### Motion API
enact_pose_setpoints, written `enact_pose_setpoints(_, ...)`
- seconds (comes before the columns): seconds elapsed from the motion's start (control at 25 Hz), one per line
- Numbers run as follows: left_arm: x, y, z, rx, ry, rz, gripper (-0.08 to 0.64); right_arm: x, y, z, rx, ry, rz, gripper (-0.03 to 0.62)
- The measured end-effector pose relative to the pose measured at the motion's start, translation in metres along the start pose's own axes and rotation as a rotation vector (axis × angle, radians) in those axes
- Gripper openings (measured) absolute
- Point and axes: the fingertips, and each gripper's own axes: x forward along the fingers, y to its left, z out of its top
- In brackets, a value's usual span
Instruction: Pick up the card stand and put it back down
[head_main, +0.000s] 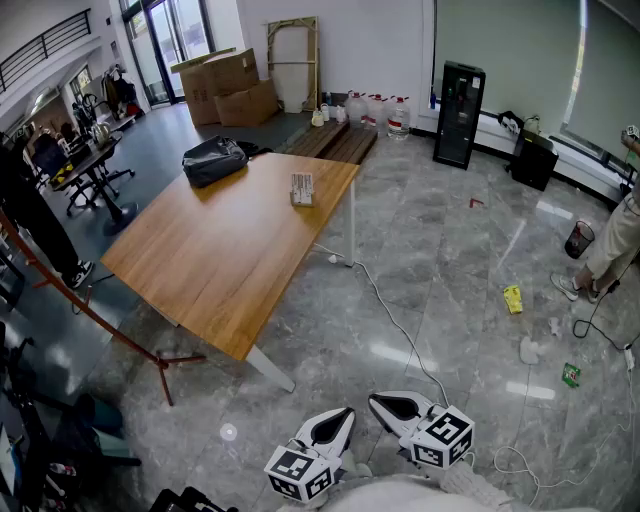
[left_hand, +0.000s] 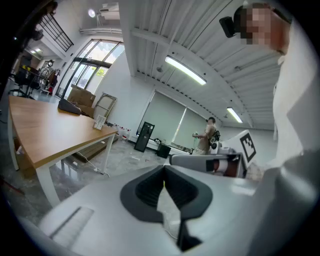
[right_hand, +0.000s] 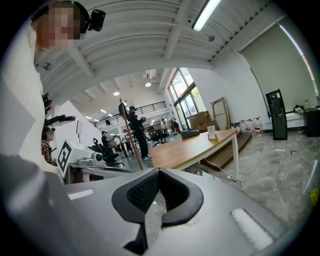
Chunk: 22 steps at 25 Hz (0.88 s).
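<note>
Card stand (head_main: 302, 189) is sitting on the wooden surface (head_main: 220, 262), well ahead of the left tool (head_main: 335, 425) and right tool (head_main: 395, 408), both hanging with jaws together, empty, presumably since nothing is reachable yet.

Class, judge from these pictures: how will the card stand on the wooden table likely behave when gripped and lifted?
The card stand looks small and thin, so it is probably light. It stands upright near the table edge, so a sideways nudge may tip it.
</note>
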Motion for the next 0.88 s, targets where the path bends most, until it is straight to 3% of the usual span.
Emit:
enact_pose_setpoints(0.32,0.047,0.06,0.031,0.004,0.007,-0.012,0.008,0.059,-0.047,0.024,0.02,-0.001,0.005,-0.002)
enact_pose_setpoints(0.72,0.118,0.197,0.136,0.042,-0.028,-0.008,0.008,0.179,-0.142,0.107,0.012,-0.037,-0.057,-0.002)
enact_pose_setpoints(0.88,0.144,0.236,0.156,0.032,-0.011,-0.026,0.008,0.214,-0.169,0.129,0.029,-0.047,-0.083,-0.002)
